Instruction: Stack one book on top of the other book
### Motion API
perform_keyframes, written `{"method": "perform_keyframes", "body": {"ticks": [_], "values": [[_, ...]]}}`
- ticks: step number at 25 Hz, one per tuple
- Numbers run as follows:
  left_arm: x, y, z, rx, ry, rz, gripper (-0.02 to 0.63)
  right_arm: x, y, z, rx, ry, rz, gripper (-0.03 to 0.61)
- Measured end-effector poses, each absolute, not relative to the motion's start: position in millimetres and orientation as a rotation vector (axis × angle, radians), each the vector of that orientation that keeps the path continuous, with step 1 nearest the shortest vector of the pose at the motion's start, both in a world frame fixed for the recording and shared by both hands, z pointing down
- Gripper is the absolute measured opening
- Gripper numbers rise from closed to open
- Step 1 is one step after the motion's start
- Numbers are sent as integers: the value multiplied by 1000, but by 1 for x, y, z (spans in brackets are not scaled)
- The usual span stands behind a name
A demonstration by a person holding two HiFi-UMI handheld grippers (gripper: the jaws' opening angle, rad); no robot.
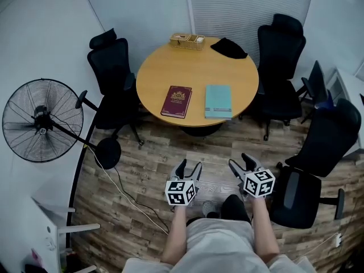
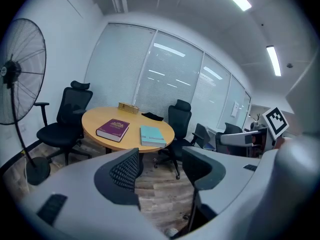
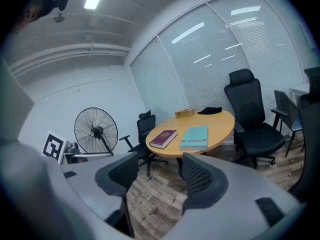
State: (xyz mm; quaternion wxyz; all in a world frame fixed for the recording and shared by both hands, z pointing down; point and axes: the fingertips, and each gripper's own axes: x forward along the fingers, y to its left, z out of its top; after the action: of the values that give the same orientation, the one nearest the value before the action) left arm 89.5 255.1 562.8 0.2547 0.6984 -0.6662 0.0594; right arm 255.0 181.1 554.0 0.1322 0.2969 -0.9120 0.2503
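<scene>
A maroon book (image 1: pixel 177 101) and a teal book (image 1: pixel 218 101) lie side by side, apart, near the front edge of a round wooden table (image 1: pixel 199 67). Both show in the left gripper view, maroon book (image 2: pixel 113 129) and teal book (image 2: pixel 152 135), and in the right gripper view, maroon book (image 3: pixel 163 138) and teal book (image 3: pixel 194 137). My left gripper (image 1: pixel 188 168) and right gripper (image 1: pixel 241 164) hang over the floor, well short of the table. Both stand open with nothing between the jaws.
Black office chairs stand around the table: one at the left (image 1: pixel 114 73), one at the right (image 1: pixel 281 56), another near my right side (image 1: pixel 318 152). A standing fan (image 1: pixel 42 121) is at the left. A wicker tray (image 1: pixel 187 40) and a black cloth (image 1: pixel 228 48) sit at the table's far edge.
</scene>
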Motion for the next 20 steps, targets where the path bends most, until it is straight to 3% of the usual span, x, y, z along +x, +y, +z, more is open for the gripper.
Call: {"method": "perform_keyframes", "body": {"ticks": [9, 20], "values": [[77, 247, 575, 1888, -1807, 225, 298, 248, 160, 569, 893, -2623, 781, 265], [13, 195, 573, 1811, -1884, 215, 305, 195, 84, 584, 854, -2598, 815, 275]]}}
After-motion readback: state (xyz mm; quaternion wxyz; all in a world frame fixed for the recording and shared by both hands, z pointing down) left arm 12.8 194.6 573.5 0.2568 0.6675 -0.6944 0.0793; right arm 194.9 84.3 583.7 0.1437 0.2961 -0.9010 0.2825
